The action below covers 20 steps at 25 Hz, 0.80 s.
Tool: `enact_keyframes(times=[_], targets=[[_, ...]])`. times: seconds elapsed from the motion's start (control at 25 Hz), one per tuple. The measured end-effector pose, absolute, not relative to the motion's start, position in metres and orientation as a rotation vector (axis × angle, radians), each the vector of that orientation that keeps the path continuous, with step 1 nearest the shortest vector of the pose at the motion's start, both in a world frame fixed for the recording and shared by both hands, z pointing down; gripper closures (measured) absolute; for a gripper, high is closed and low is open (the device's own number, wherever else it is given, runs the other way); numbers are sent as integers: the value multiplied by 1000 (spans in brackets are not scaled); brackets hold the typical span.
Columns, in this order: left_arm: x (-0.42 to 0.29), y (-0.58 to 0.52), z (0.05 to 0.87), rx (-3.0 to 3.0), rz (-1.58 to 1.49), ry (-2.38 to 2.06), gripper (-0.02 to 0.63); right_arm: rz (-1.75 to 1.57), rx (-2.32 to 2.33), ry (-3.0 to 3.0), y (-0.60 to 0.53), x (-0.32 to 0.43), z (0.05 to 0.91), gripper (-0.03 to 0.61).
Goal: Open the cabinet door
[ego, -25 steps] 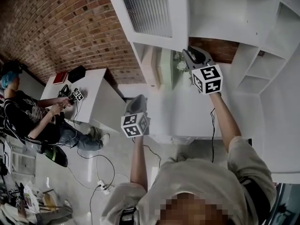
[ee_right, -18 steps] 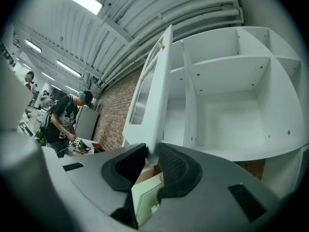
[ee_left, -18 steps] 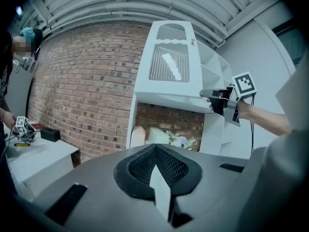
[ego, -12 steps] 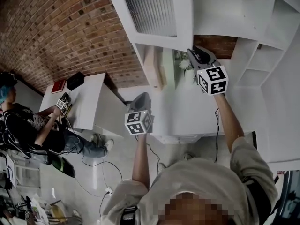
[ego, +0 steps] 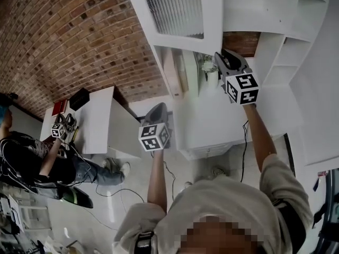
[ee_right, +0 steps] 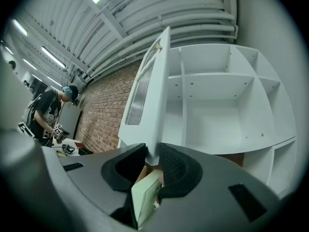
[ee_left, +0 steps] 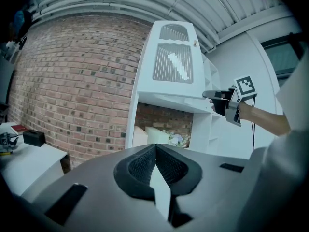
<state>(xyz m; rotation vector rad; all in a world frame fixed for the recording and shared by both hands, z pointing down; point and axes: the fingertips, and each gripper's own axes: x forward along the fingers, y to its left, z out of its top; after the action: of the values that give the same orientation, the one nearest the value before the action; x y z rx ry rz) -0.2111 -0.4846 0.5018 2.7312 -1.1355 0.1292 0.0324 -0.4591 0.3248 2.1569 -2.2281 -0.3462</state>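
The white cabinet door (ego: 180, 9) with a slatted panel stands swung out from the white shelf cabinet (ego: 275, 15). My right gripper (ego: 225, 62) is raised to the door's lower corner. In the right gripper view the door (ee_right: 147, 91) runs edge-on, and its bottom edge sits between the pads of the right gripper (ee_right: 150, 153), which is shut on it. The bare shelves (ee_right: 217, 105) show behind the door. My left gripper (ego: 156, 112) hangs lower and to the left, away from the cabinet. In the left gripper view the left gripper (ee_left: 155, 151) is shut with nothing in it, and faces the door (ee_left: 173, 66).
A brick wall (ego: 69, 36) runs along the left. A person (ego: 32, 157) sits at a white table (ego: 100, 120) at the far left. Under the door, a niche holds flowers (ego: 205, 70) and boxes. Cables (ego: 114, 194) lie on the floor.
The door has swung a little further out with the right gripper on its corner. The left gripper has shifted slightly. The seated person has slid toward the left edge of the head view.
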Motion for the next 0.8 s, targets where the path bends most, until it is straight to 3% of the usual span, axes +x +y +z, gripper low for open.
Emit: enact_keyframes(times=[0.8], targets=[[-249, -460, 496, 2803, 93, -1009, 588, -389, 2224, -2111, -415, -42, 324, 483]])
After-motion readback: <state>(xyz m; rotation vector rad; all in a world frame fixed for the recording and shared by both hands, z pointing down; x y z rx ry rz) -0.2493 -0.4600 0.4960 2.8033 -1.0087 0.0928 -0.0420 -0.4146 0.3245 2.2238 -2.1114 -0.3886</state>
